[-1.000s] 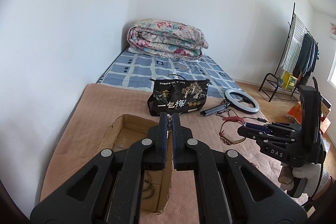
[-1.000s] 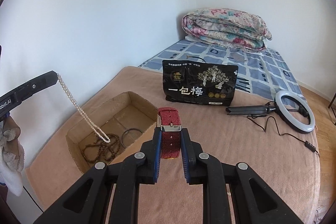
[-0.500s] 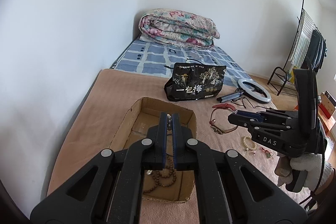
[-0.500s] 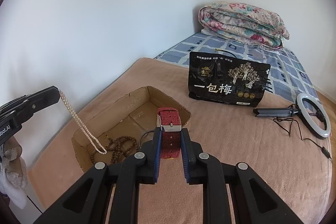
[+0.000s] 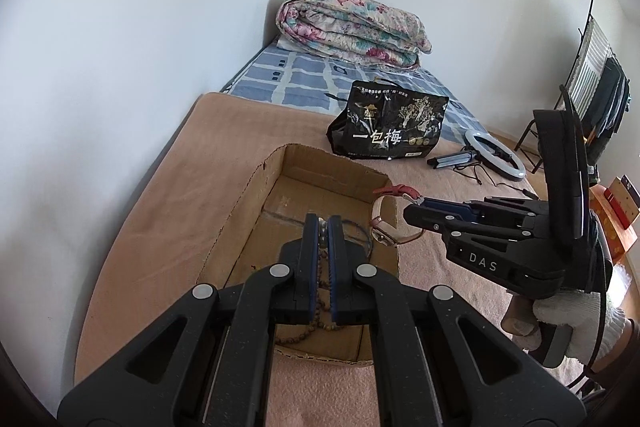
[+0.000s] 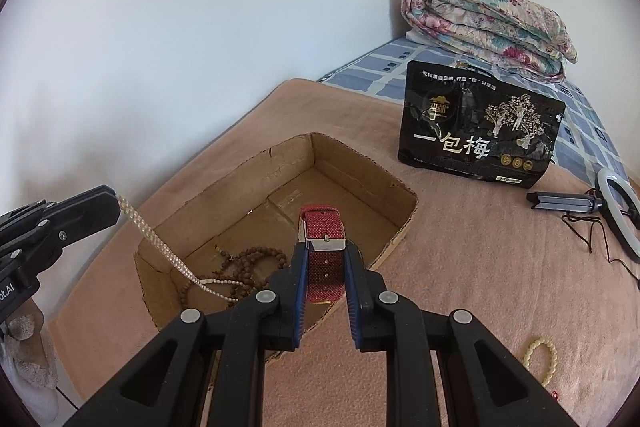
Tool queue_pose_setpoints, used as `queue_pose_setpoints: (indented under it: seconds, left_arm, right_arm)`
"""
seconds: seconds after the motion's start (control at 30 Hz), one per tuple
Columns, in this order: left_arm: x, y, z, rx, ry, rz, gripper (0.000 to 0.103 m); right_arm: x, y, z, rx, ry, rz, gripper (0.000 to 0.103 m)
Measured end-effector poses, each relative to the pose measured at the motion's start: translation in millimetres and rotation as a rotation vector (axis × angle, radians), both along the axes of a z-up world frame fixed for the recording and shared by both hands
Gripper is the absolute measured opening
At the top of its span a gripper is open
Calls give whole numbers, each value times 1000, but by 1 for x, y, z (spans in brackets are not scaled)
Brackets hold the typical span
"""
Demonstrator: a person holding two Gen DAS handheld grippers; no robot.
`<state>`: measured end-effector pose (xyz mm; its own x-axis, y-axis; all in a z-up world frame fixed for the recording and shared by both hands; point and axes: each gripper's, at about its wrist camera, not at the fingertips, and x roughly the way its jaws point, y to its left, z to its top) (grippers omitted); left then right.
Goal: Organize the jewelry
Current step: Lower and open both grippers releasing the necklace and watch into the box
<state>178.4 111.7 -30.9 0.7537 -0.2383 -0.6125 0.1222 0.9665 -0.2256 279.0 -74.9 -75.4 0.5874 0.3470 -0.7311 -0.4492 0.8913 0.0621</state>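
While watch (image 6: 323,259) gripped, necklace (image 6: 160,247) enters box (image 6: 360,171).

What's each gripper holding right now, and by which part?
Left gripper pinches the pearl necklace by its upper end; the rest trails into the cardboard box. Right gripper clamps the red watch by its strap, just below the buckle.

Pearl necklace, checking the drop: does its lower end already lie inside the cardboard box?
Yes, the pearl necklace hangs from the left gripper and its end rests in the cardboard box.
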Motion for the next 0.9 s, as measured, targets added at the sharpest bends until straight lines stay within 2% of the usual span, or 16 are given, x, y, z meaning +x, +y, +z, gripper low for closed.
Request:
queue_pose_setpoints:
  seconds: [0.27, 0.3, 0.33, 0.37, 0.43, 0.57, 0.7, 0.9]
  left_arm:
    - [3, 7, -16, -20, 38, -3, 2]
    - [2, 7, -16, -22, 41, -1, 2]
    - [3, 8, -17, -24, 43, 0, 2]
    - [4, 9, -18, -27, 48, -1, 2]
    - [5, 10, -20, -23, 58, 7, 2]
    - [5, 10, -24, -22, 74, 18, 3]
    - [3, 9, -27, -20, 78, 21, 13]
    - [-2, 4, -25, -1, 73, 16, 13]
  right_arm:
    - [5, 12, -13, -2, 32, 18, 17]
    - [5, 12, -13, 0, 34, 18, 20]
    - [4, 13, -13, 0, 29, 14, 32]
    - [4, 13, -12, -2, 22, 8, 39]
    - [2, 12, -9, 2, 7, 3, 60]
    - [-1, 12, -5, -3, -7, -3, 65]
    - [-3, 10, -3, -16, -18, -9, 74]
    - [-9, 2, 1, -28, -36, -26, 84]
